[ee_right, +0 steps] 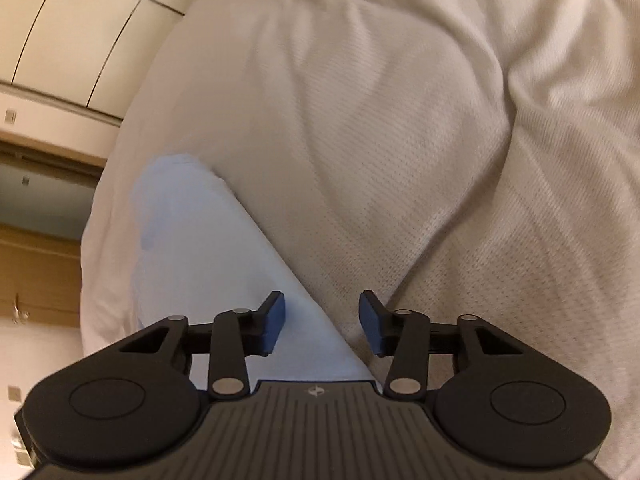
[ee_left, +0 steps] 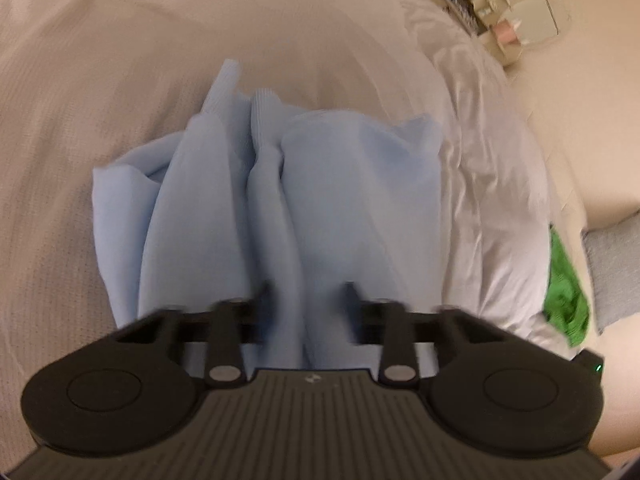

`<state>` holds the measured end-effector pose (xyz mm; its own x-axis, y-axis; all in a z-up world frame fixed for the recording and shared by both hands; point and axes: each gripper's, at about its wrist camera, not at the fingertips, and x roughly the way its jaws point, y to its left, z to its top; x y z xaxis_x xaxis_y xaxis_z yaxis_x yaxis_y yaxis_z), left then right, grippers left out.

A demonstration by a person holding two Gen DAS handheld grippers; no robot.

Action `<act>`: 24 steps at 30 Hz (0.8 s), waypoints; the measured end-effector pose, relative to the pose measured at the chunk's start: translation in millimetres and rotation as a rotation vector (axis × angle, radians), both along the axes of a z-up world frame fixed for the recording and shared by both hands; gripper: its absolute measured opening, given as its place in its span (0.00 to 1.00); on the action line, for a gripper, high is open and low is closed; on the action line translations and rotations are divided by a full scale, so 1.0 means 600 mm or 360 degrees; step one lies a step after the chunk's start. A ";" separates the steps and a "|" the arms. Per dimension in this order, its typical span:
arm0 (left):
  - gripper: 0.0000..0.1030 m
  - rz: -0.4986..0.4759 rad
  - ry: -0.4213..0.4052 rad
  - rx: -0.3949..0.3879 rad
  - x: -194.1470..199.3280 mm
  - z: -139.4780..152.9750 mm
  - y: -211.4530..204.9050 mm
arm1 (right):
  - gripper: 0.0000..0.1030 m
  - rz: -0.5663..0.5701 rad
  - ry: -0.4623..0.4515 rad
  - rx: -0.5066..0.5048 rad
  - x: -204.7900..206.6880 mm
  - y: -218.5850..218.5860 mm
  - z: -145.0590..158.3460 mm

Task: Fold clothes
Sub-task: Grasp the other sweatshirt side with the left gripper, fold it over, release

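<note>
A light blue garment (ee_left: 280, 180) lies bunched in long folds on the cream textured bed cover (ee_left: 80, 120). The folds run together toward my left gripper (ee_left: 310, 294), whose jaws are shut on a thick ridge of the cloth; the cloth hides its pads and the picture is blurred there. In the right wrist view a flat part of the same garment (ee_right: 208, 248) stretches away to the upper left, with a straight diagonal edge. My right gripper (ee_right: 322, 316) is open just above that edge. Its blue pads (ee_right: 276, 322) stand apart and press on nothing.
A rumpled white duvet (ee_left: 492, 200) lies along the right side of the bed. A green cloth (ee_left: 566, 296) and a grey-blue cushion (ee_left: 612, 268) sit beyond it. A cluttered bedside table (ee_left: 508, 28) is at the far right. Wall panels (ee_right: 60, 20) and wooden furniture (ee_right: 36, 272) stand past the bed's left edge.
</note>
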<state>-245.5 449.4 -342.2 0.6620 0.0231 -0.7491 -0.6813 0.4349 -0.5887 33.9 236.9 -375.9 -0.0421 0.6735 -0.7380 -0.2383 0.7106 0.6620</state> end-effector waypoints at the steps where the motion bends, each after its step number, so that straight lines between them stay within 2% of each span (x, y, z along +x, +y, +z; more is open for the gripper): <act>1: 0.08 -0.0008 0.0018 0.0029 0.003 0.001 -0.004 | 0.41 0.0000 0.0017 -0.0012 0.005 0.004 -0.005; 3: 0.07 -0.0030 0.0023 0.0114 0.003 0.025 -0.011 | 0.40 0.0009 0.0017 -0.0028 0.006 0.011 -0.008; 5: 0.06 -0.0050 0.0025 0.0197 0.001 0.049 -0.019 | 0.37 0.0091 -0.0026 -0.0023 -0.002 0.024 0.002; 9: 0.06 -0.0017 0.0010 0.0334 -0.036 0.103 -0.022 | 0.37 0.0380 -0.0239 -0.0044 -0.037 0.065 0.057; 11: 0.06 0.0029 0.0042 0.0341 -0.064 0.104 -0.010 | 0.37 0.0496 -0.0286 -0.0033 -0.057 0.086 0.077; 14: 0.06 0.0090 0.0091 0.0219 -0.085 0.060 0.017 | 0.37 0.0653 -0.0379 -0.0079 -0.094 0.113 0.084; 17: 0.06 0.0105 0.0064 0.0168 -0.088 0.039 0.019 | 0.37 0.0721 -0.0502 -0.0178 -0.118 0.125 0.079; 21: 0.06 0.0153 -0.0032 0.0190 -0.107 0.051 0.011 | 0.37 0.0697 -0.0554 -0.0217 -0.121 0.139 0.083; 22: 0.03 0.0170 -0.0028 0.0197 -0.112 0.048 0.009 | 0.37 0.0706 -0.0562 -0.0218 -0.120 0.141 0.080; 24: 0.02 0.0207 0.0060 0.0232 -0.116 0.032 0.006 | 0.39 0.0741 -0.0576 -0.0231 -0.121 0.138 0.071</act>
<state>-315.0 452.7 -323.3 0.6180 0.2169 -0.7556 -0.7577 0.4206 -0.4990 -38.9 319.6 -333.2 -0.0376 0.5361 -0.8433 -0.7378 0.5543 0.3852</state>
